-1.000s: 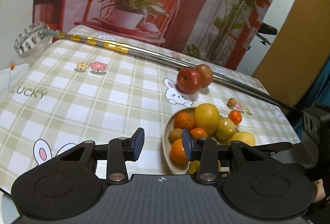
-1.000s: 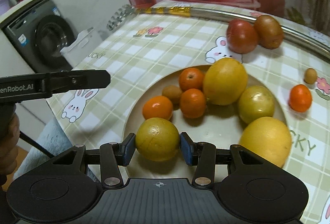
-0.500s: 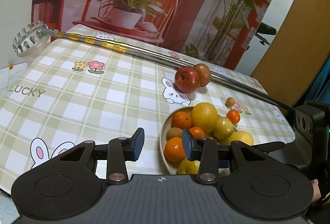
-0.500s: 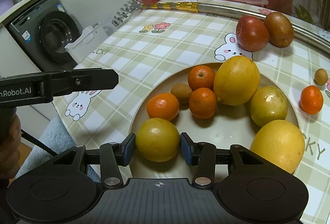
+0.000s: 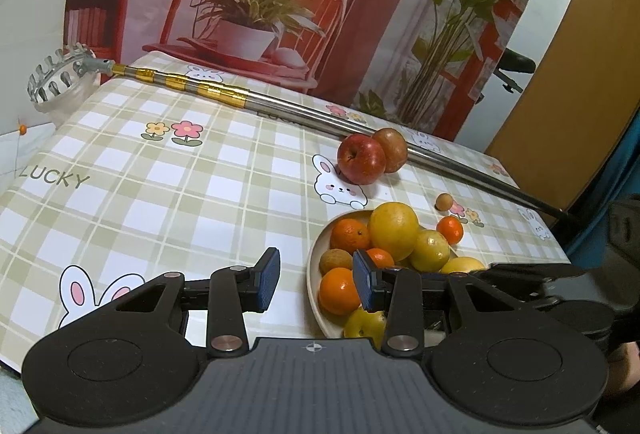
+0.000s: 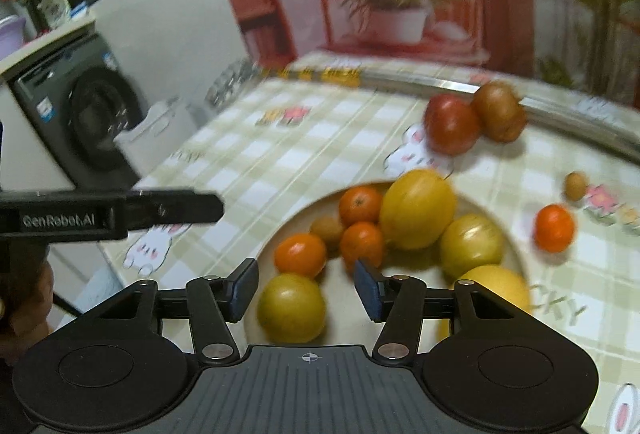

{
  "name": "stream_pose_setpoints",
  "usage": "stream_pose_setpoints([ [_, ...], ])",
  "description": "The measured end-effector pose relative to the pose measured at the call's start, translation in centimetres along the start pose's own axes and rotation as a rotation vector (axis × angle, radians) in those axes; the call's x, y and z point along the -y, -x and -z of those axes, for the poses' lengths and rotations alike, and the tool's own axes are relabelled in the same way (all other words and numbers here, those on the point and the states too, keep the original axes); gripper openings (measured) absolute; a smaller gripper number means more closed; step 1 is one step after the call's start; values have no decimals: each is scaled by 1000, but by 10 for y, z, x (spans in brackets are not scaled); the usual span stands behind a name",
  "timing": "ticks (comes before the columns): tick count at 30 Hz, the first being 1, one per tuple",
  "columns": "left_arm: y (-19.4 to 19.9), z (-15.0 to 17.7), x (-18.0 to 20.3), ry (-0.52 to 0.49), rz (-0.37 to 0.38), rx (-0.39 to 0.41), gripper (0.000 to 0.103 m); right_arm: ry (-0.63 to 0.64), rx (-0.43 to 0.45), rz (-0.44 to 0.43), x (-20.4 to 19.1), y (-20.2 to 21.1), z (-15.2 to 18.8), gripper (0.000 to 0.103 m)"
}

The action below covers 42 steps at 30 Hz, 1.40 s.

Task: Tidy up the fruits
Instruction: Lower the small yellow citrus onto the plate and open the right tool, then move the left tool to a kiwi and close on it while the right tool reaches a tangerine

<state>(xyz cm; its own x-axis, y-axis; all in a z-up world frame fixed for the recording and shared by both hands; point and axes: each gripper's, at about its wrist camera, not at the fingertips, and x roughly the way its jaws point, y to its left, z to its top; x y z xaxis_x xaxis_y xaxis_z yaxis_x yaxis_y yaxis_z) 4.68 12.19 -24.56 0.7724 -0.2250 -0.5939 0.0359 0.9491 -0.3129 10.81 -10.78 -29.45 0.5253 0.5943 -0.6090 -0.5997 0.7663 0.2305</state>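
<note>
A cream plate point(image 6: 516, 254) point(image 5: 316, 254) holds several oranges and yellow citrus fruits. My right gripper point(image 6: 306, 288) is open above the plate's near edge; a yellow-green citrus point(image 6: 291, 307) lies on the plate below and between its fingers, free of the pads. My left gripper point(image 5: 316, 278) is open and empty, just left of the plate. A red apple point(image 5: 360, 159) point(image 6: 452, 124) and a brown fruit point(image 5: 391, 149) point(image 6: 498, 111) sit on the cloth beyond the plate. A small orange point(image 5: 450, 229) point(image 6: 554, 227) and a tiny brown fruit point(image 5: 444, 201) point(image 6: 575, 185) lie right of the plate.
A long metal pole point(image 5: 280, 104) with a toothed basket head point(image 5: 56, 78) lies across the far side of the checked tablecloth point(image 5: 140, 186). A washing machine point(image 6: 76, 114) stands beyond the table's left edge. A hand point(image 6: 24, 306) holds the left gripper's handle.
My right gripper opened and let go of the yellow-green citrus, which now rests on the plate; the gripper lifted and pulled back, blurring its view. The left gripper barely moved.
</note>
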Motion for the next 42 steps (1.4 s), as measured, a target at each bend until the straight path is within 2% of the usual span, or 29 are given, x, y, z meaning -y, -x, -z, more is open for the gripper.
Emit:
stream_pose_setpoints([
  [6, -1, 1, 0, 1, 7, 0, 42, -12, 128, 122, 9, 24, -3, 56],
  [18, -2, -3, -2, 5, 14, -5, 42, -57, 197, 220, 21, 31, -1, 56],
  [27, -9, -26, 20, -53, 86, -4, 42, -118, 277, 288, 55, 56, -2, 56],
  [35, -37, -56, 60, -139, 141, -39, 42, -206, 339, 353, 104, 74, 4, 56],
  [42, -93, -81, 100, -150, 218, -113, 42, -223, 340, 407, 139, 70, 23, 56],
])
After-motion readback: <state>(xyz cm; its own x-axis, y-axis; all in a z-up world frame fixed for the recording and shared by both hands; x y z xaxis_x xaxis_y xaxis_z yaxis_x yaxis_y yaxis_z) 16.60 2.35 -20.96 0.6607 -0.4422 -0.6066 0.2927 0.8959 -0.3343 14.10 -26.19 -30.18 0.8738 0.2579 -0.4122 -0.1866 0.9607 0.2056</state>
